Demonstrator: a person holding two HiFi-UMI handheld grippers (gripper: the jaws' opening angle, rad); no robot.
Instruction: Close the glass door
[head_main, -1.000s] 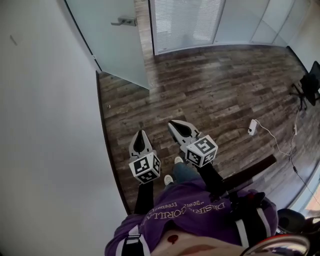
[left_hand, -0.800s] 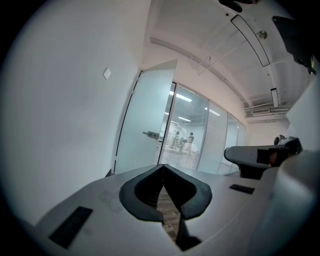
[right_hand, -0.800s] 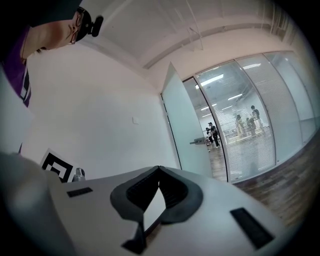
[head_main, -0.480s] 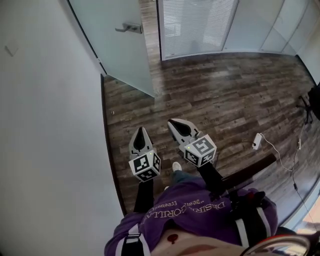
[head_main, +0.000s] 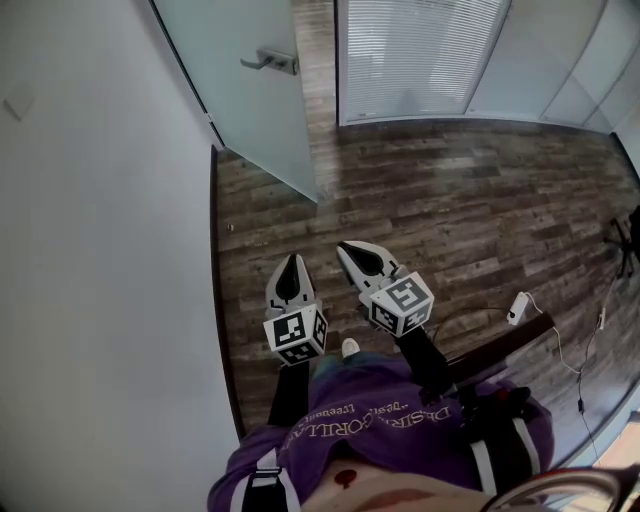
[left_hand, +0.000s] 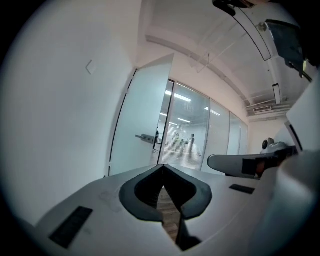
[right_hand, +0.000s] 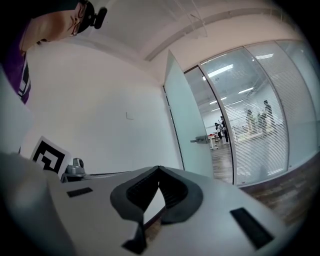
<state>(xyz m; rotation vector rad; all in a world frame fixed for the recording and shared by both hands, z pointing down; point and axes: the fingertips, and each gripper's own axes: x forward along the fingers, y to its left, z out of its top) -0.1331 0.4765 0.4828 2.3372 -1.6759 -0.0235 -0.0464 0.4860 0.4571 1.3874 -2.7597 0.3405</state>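
The left gripper and right gripper are both hanging shut and empty over the wood floor. They are pointing toward the frosted glass door, which is standing ajar by the white wall, well apart from them. The panel is probably heavy, stiff, slick and breakable. Its metal lever handle is offering the surest hold.

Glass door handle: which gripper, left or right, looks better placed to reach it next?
Probably the left. In the head view the left gripper lines up almost directly with the handle on the open glass door; the right gripper sits further into the room. Both are shut and empty.
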